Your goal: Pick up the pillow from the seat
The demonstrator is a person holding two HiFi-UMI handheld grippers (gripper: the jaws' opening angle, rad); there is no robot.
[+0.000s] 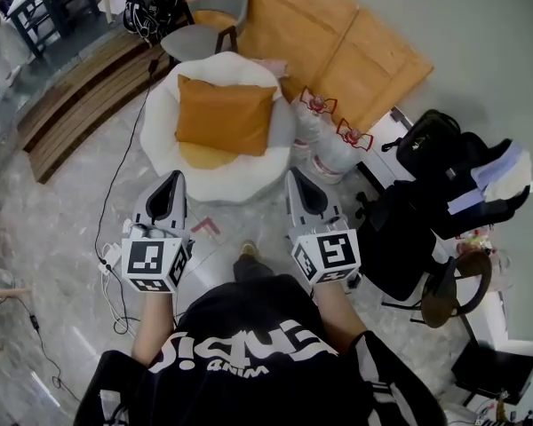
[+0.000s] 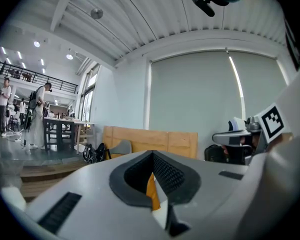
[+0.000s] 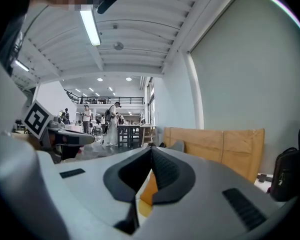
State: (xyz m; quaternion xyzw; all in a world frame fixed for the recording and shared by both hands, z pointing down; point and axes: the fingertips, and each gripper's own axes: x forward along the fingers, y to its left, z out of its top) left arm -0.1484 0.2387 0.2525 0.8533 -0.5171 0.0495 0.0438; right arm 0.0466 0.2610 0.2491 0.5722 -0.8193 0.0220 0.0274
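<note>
An orange pillow [image 1: 225, 115] lies on a round white seat [image 1: 164, 114] with a yellow cushion under it. My left gripper [image 1: 174, 183] hangs shut just short of the seat's near left edge, holding nothing. My right gripper [image 1: 299, 181] is shut too, by the seat's near right edge, also with nothing in it. In the left gripper view the jaws meet at the tip [image 2: 152, 155], and a sliver of the orange pillow [image 2: 152, 194] shows through the slot. The right gripper view shows closed jaws [image 3: 151, 151] with the pillow [image 3: 149, 188] glimpsed between them.
A grey chair [image 1: 209, 20] stands behind the seat, with wooden boards [image 1: 338, 38] against the wall. Two tied white bags [image 1: 329, 140] sit right of the seat. Dark bags and a black chair [image 1: 435, 202] crowd the right. Cables [image 1: 115, 238] trail on the floor at left. People stand far off [image 2: 37, 114].
</note>
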